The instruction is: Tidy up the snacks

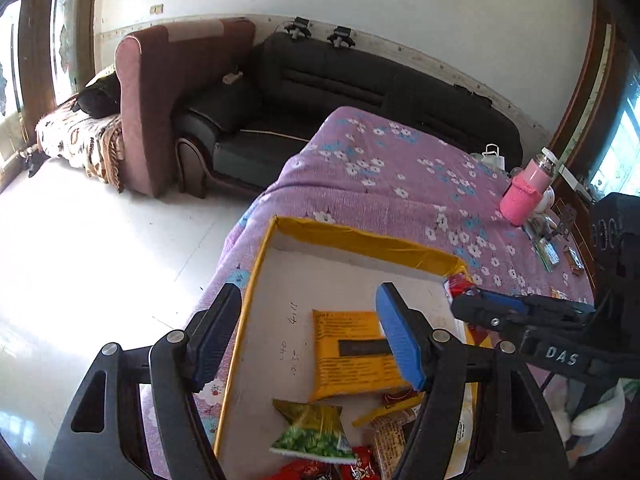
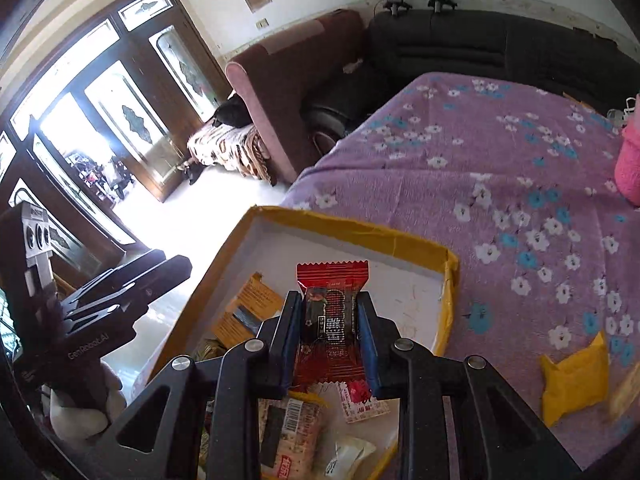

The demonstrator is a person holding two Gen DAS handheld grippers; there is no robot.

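Two views, one shallow white cardboard tray with yellow taped rim (image 1: 360, 240) on a purple floral cloth (image 1: 380, 168) covering the tabletop.

Left wrist view only: green-printed snack bag (image 1: 312, 432) and flat yellow packet with a black stripe (image 1: 348, 352) lying in the tray; pink cylindrical flask (image 1: 528, 188) at the far edge.

Right wrist view only: loose yellow pouch (image 2: 574, 376) on the cloth outside the tray; pale barcoded cracker pack (image 2: 292, 428), partly hidden behind the fingers.

Print on wrappers too small to read.

Left hand-held gripper (image 1: 308, 336): jaws apart, nothing between them, above the tray.

Right hand-held gripper (image 2: 330, 332): jaws clamped on a red-and-black crimped snack wrapper (image 2: 330, 312), held over the tray.
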